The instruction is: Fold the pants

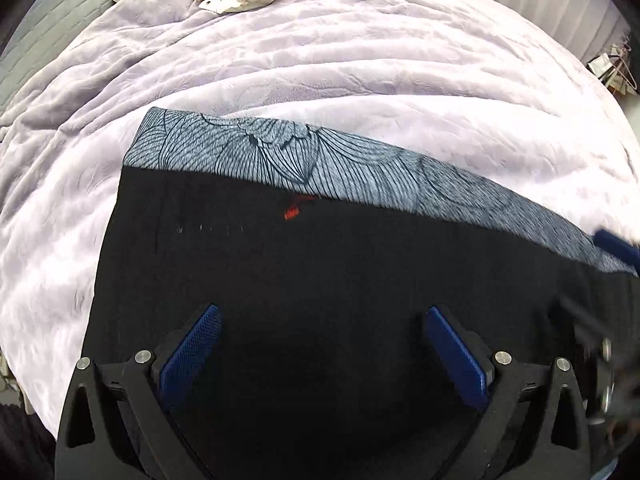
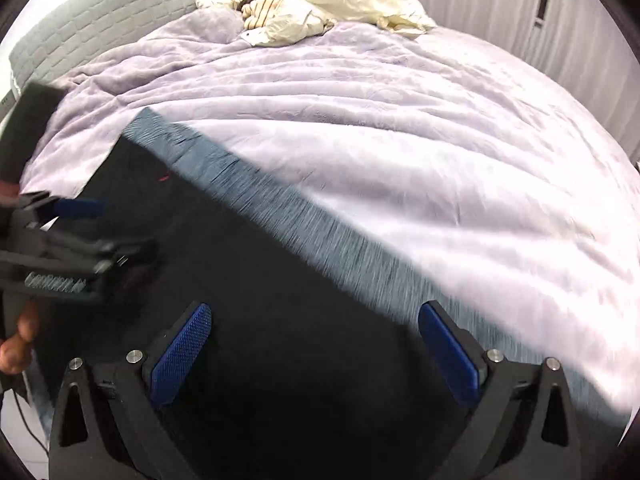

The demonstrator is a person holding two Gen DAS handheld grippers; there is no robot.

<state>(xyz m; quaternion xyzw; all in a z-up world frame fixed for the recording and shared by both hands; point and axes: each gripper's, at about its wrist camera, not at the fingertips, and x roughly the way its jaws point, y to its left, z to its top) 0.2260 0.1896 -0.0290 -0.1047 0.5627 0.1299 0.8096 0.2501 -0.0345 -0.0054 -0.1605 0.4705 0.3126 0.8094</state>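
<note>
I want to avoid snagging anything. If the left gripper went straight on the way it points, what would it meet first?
Most likely the black pants themselves: the open left gripper looks out over dark cloth, with the patterned grey waistband beyond it, then the lilac blanket. How high it hovers is unclear.

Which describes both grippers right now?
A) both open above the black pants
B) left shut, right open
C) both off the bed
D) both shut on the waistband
A: the left gripper and right gripper each show blue pads spread wide with only the black pants between them, nothing pinched.
</note>
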